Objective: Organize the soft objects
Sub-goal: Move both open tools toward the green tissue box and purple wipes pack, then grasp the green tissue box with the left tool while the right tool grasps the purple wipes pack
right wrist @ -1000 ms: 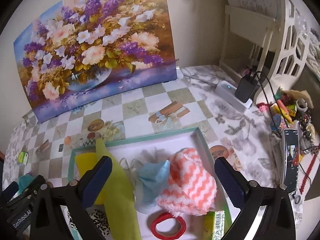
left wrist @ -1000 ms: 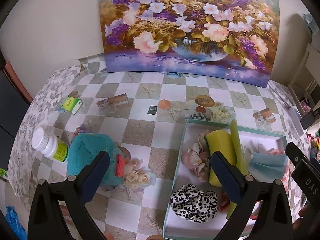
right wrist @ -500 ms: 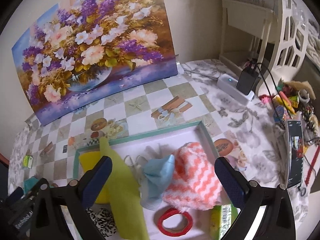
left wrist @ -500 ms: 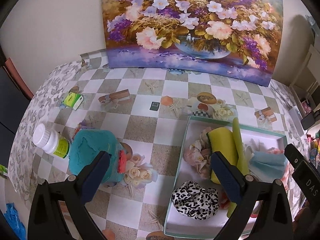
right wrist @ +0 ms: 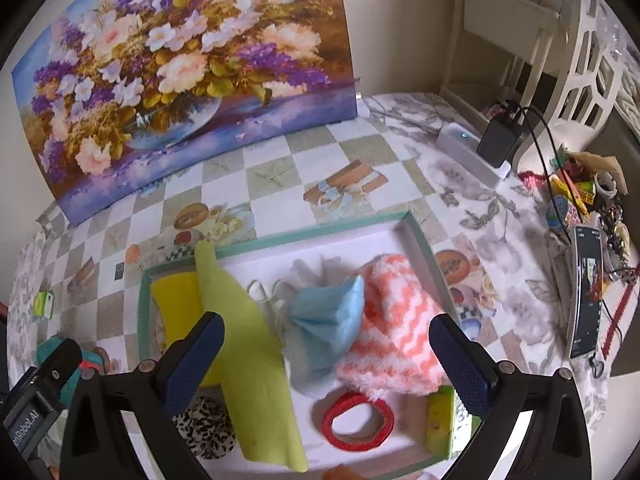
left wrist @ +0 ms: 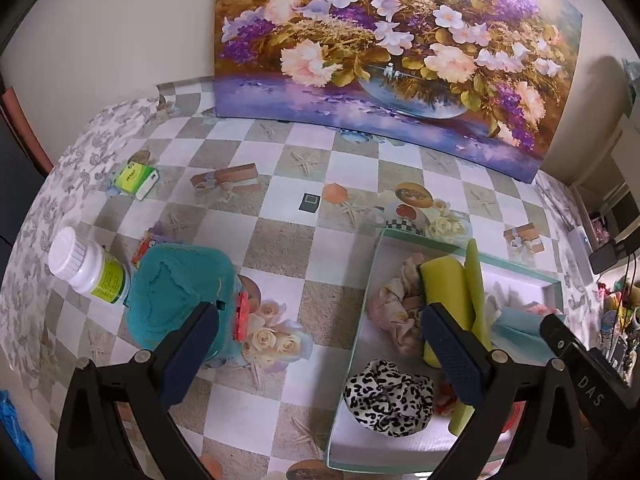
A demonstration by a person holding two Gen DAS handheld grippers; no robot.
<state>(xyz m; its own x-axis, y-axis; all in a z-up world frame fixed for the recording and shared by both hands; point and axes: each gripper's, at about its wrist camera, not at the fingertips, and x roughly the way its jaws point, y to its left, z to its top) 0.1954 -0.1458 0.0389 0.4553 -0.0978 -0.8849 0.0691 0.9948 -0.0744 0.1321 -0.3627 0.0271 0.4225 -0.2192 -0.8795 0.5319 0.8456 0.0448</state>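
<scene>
Left wrist: pill bottle (left wrist: 86,268) touching teal towel (left wrist: 180,294).

Bare tablecloth (left wrist: 280,248) between bottle (left wrist: 88,268), tray (left wrist: 356,320).

I'm working in a lived-in home room: a checkered, shell-printed tablecloth (left wrist: 280,248), a big flower painting (left wrist: 384,40) leaning on the wall, white wooden furniture (right wrist: 568,60), and a cluttered charger (right wrist: 496,144) corner.

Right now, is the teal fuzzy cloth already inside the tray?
No. The teal fuzzy cloth lies on the checkered tablecloth beside the white bottle, left of the tray.
</scene>
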